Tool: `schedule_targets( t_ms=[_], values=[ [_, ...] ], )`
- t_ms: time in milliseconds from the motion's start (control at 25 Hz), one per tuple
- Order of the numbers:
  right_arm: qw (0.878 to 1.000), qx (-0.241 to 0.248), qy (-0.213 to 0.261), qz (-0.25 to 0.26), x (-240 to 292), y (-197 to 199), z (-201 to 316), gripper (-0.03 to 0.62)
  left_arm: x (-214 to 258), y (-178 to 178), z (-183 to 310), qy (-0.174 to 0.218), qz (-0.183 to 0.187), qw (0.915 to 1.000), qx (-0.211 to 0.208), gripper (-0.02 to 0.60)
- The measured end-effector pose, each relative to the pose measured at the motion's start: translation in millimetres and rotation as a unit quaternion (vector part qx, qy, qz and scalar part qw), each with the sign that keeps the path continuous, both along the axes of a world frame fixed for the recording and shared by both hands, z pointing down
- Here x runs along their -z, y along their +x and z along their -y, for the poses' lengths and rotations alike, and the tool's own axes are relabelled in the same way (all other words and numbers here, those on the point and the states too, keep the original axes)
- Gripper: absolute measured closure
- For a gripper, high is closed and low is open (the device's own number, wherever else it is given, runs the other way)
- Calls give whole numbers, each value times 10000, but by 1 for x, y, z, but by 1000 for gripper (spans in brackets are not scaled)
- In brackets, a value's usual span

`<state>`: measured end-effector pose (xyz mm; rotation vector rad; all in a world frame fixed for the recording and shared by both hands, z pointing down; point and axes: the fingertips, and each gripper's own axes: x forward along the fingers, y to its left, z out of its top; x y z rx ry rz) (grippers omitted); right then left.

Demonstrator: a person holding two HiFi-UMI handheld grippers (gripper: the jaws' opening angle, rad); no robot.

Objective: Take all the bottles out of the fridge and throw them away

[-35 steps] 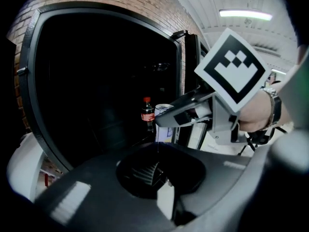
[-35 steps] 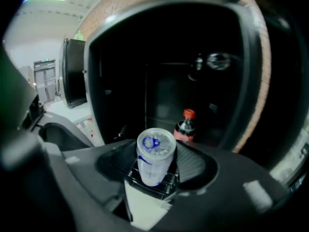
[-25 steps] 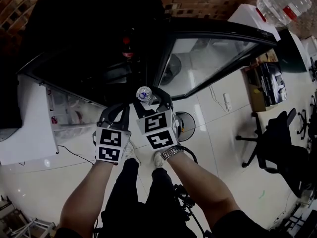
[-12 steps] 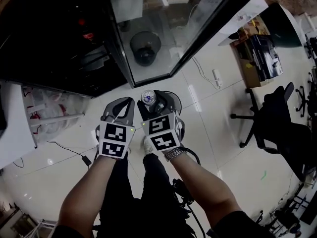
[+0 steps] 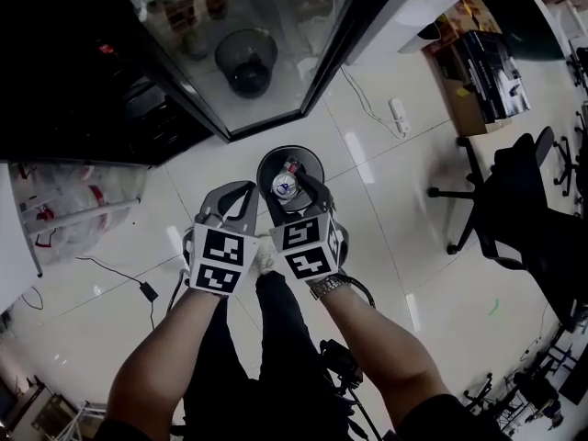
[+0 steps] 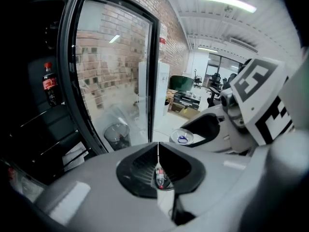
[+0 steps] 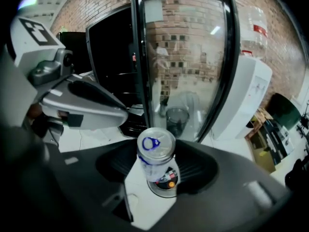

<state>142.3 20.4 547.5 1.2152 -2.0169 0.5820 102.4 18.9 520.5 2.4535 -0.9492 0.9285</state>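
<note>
My right gripper (image 5: 287,189) is shut on a silver can (image 5: 284,186) with a blue pull tab, held upright right over a round black bin (image 5: 265,166) on the floor. In the right gripper view the can (image 7: 156,151) stands between the jaws, with the bin (image 7: 166,190) below it. A bottle with a red cap (image 5: 292,165) lies inside the bin. My left gripper (image 5: 248,191) hangs shut and empty just left of the can; its tips (image 6: 158,151) meet. A cola bottle (image 6: 49,83) stands in the dark fridge.
The fridge's glass door (image 5: 248,26) stands open ahead; a second dark bin (image 5: 246,62) shows through it. A water dispenser (image 7: 241,95) stands right of the door. An office chair (image 5: 514,209) and a power strip (image 5: 398,116) are to the right.
Both grippers have drawn back from the fridge with the can and now hang over the floor bin. The fridge and its door have slid up and away in the head view.
</note>
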Motion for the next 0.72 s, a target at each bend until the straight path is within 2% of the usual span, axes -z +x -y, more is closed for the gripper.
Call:
schedule_targets(
  t_ms=[400,720],
  values=[
    [9992,-148,-344,-132,-68,18,-11,359,-44,19,-12,-225,65,9993,-286,578],
    [9978,-240,-569,-243,-121,19,-13,359,-71,14,-18,-322,68,9988,-376,577]
  ],
)
